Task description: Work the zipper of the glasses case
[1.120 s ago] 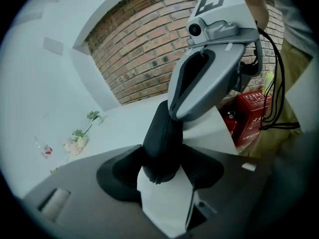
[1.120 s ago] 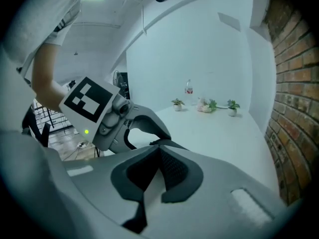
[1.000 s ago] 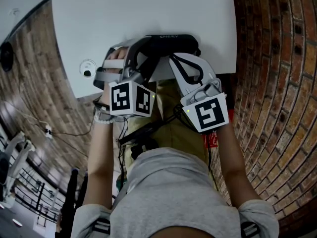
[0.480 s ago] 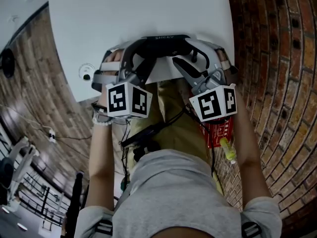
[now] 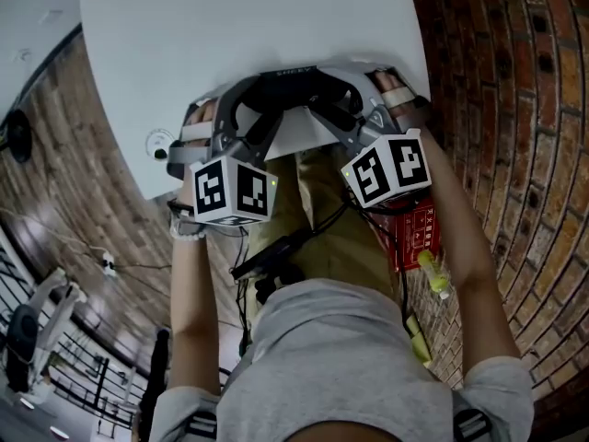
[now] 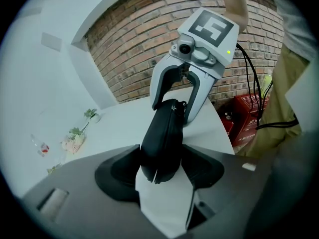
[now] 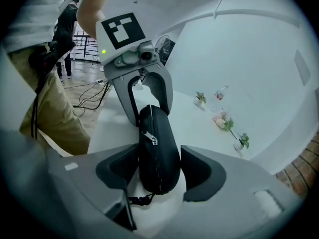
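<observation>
**Operator:** While my left gripper [image 6: 160, 166] is closed on the glasses case [image 5: 296, 86], with a pad touching it on each side, my right gripper [image 7: 159, 171] has its jaws spread wide.

**Monitor:** So the right one holds nothing?

**Operator:** Its jaws have just been opening. In the right gripper view the end of the case stands between them, close to both pads, but I can't see either pad pressing on it.

**Monitor:** Where is the case?

**Operator:** In the head view it lies crosswise at twelve o'clock from the person's body, along the near edge of the white table [image 5: 230, 35]. My left gripper has its nine o'clock end and my right sits at its three o'clock end. I can't tell whether the case rests on the table or hangs just above it.

**Monitor:** And the zipper?

**Operator:** In the right gripper view the zipper pull [image 7: 150, 138] sits on the case at eleven o'clock from the case's middle, just beyond my jaws and clear of the pads. The zipper line runs back along the case toward the camera. I can't tell from here how far it is open. A short black cord [image 7: 137, 200] hangs off the near end at seven o'clock.

**Monitor:** Anything around you?

**Operator:** A red crate [image 5: 419, 238] is on the floor at four o'clock, beside the person's leg.
</observation>
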Tool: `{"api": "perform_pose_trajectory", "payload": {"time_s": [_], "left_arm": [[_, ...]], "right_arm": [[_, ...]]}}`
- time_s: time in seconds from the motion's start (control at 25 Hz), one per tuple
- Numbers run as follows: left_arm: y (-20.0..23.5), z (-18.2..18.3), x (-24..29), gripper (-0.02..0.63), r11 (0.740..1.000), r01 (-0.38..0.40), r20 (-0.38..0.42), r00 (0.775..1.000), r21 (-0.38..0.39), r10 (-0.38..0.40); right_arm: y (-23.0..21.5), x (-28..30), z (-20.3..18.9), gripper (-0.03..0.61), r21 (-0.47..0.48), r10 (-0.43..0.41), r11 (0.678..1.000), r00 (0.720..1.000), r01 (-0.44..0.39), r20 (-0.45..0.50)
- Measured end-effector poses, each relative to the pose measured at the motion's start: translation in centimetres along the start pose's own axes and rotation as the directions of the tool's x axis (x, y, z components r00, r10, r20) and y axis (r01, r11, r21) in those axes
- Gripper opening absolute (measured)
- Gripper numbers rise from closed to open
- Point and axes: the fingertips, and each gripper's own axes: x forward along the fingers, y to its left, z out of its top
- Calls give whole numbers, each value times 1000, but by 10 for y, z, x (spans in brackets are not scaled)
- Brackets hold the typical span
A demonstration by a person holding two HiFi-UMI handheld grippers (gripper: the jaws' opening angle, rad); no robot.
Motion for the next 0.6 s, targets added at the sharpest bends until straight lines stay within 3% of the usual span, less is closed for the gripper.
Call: {"api": "perform_pose_trajectory", "payload": {"time_s": [0.2,0.36,0.48,0.6], "left_arm": [[4,10,-15,276,993,-47,15,999,-109,49],[7,32,-34,240,953,-81,69,992,-292,105],[4,47,-37,189,879,-21,158,981,-475,109],[-8,47,-33,175,738,63,189,978,-672,89]], "right_arm": [[1,-2,-1,264,-10,-8,1000,1000,8,9],[2,-5,-1,264,-24,-16,1000,1000,17,16],[2,-3,-2,262,-36,-27,999,999,28,23],[3,-3,-2,262,-46,-34,998,999,35,30]]}}
